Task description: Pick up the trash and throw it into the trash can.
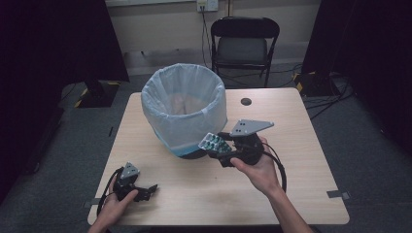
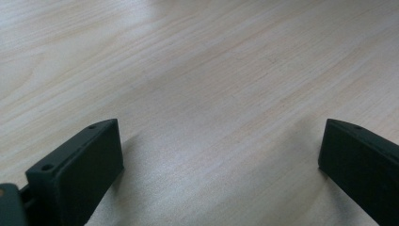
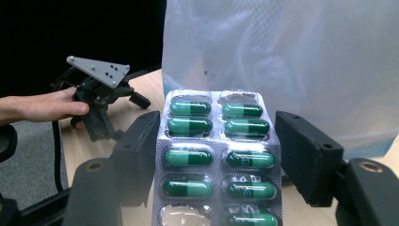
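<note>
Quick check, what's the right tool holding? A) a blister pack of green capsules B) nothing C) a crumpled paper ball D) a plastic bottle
A: the right tool has its jaws against both sides of a blister pack of green capsules, held up next to the lined bin.

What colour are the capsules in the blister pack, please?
Green, two-toned, in the blister pack; clearest in the right gripper view.
</note>
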`<state>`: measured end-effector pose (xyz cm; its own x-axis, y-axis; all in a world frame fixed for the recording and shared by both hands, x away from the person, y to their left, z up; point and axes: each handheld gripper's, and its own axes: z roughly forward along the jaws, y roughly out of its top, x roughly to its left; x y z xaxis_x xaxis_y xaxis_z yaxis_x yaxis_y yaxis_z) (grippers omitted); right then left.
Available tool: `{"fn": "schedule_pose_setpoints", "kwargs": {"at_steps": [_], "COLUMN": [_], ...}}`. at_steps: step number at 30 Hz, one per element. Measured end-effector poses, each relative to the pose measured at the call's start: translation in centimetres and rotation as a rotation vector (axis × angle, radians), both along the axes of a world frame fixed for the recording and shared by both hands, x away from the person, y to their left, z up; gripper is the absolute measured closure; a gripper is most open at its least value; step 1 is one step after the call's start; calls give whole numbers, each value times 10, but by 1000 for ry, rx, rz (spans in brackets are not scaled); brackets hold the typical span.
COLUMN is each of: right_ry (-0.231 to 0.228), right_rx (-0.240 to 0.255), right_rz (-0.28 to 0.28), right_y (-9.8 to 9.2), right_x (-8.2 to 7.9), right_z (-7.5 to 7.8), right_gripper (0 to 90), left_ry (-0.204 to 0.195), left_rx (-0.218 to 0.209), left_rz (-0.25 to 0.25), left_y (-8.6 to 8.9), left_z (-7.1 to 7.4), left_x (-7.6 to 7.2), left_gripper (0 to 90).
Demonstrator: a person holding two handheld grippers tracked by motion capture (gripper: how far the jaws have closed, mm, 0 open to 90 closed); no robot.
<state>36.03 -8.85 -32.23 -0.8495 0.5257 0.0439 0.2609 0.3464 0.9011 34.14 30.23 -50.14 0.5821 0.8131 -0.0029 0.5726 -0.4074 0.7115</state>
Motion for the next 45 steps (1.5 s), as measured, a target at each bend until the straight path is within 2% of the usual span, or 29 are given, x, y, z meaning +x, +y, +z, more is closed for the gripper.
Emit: {"fn": "schedule_pose_setpoints", "kwargs": {"at_steps": [6,10,13,20,21,23,30,36,38,40,45], "right_ry": [-17,-35,-39,-48,-56,-55,-42,-29,-23,-29,4], "right_rx": [38,62,71,80,79,82,108,84,99,87,48], "right_rz": [23,35,44,60,59,59,49,29,23,-3,-12], "right_y": [3,6,8,21,26,27,40,54,57,61,71], "right_x": [6,12,15,35,42,45,79,103,110,114,131], "right_z": [17,34,39,62,68,70,81,84,86,89,87], "right_gripper": [337,338,338,338,337,337,338,337,337,337,337], "left_ry": [1,0,0,0,0,0,0,-1,-1,-1,-1], "left_rx": [3,1,0,0,0,0,1,2,2,2,2], "left_rz": [0,-1,-1,0,0,0,0,-1,-1,-1,-1], "left_y": [0,0,0,0,0,0,0,0,0,0,0], "left_z": [0,0,0,0,0,0,0,0,0,0,0], "left_x": [0,0,0,0,0,0,0,0,0,0,0], "left_gripper": [0,0,0,0,0,0,0,0,0,0,0]}}
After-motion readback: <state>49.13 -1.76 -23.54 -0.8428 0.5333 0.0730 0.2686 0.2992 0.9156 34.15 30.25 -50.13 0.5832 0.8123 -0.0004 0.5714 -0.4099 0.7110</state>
